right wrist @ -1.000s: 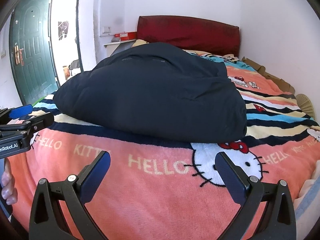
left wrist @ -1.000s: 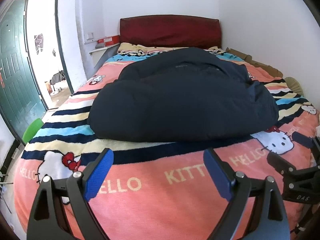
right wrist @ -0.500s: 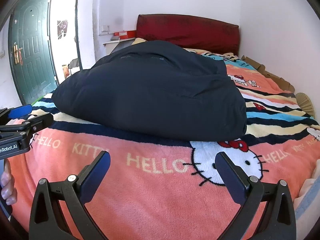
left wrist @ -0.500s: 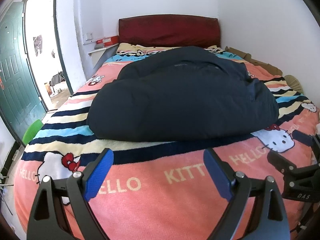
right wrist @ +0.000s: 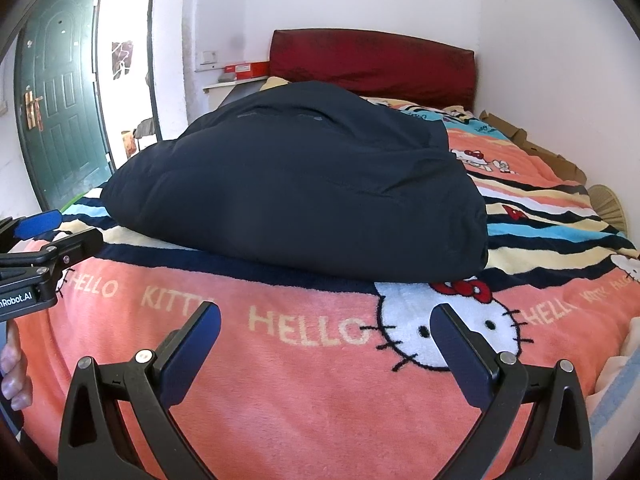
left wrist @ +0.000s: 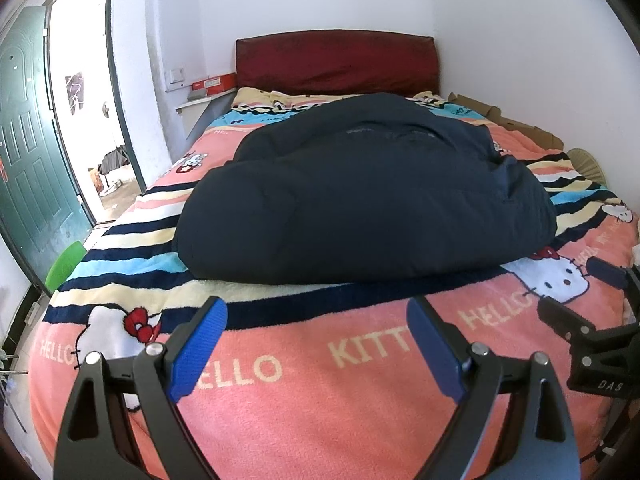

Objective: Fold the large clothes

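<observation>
A large dark navy padded jacket (left wrist: 360, 196) lies folded in a thick bundle on the middle of the bed; it also shows in the right wrist view (right wrist: 304, 192). My left gripper (left wrist: 316, 320) is open and empty, held above the blanket's near edge, short of the jacket. My right gripper (right wrist: 326, 320) is open and empty, also above the near edge, apart from the jacket. The right gripper shows at the right edge of the left wrist view (left wrist: 592, 320); the left gripper shows at the left edge of the right wrist view (right wrist: 40, 248).
The bed carries a pink striped Hello Kitty blanket (left wrist: 304, 364) and a dark red headboard (left wrist: 336, 60). A green door (left wrist: 28, 140) stands open at the left. A wall (left wrist: 540, 60) runs along the right, with cardboard (left wrist: 516, 124) beside the bed.
Both grippers have drifted very slightly; the view has shifted a little. The jacket has not moved and both grippers stay open.
</observation>
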A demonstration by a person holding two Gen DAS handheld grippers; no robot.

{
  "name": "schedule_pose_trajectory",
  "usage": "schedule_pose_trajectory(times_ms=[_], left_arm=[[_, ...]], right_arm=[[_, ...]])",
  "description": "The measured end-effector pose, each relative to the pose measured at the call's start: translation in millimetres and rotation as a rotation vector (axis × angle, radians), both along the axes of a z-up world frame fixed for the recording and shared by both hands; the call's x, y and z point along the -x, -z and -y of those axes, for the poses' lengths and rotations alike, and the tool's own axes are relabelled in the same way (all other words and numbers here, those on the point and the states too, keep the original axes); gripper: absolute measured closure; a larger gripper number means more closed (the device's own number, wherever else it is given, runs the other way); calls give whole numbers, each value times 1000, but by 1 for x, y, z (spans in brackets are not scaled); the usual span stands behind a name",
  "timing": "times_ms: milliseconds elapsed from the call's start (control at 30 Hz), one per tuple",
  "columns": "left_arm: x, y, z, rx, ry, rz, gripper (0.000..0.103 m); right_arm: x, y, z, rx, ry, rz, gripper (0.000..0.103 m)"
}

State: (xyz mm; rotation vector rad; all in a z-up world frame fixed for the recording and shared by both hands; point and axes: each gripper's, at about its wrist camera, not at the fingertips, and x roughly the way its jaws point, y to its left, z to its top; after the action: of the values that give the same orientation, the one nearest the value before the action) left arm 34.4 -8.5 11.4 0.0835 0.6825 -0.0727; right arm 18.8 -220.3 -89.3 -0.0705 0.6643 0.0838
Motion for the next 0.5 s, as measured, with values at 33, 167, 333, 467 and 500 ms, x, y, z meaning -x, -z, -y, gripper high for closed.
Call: schedule_pose_trajectory(times_ms=[33,167,333,467,500], left_arm=[[0,0,0,0,0,0,11],[0,0,0,0,0,-1,11],[-1,2,-1,5,-2,-17,11],[-1,3,-2,7,1,-25,11],[-1,3,-2,5,1,-26,11]], right_arm=[[0,0,1,1,1,0,1],[0,0,2,2,3,0,1],[-1,0,2,3,7,-1,1],[0,0,4,4,12,-3,1],[0,0,4,3,13,-3,1]])
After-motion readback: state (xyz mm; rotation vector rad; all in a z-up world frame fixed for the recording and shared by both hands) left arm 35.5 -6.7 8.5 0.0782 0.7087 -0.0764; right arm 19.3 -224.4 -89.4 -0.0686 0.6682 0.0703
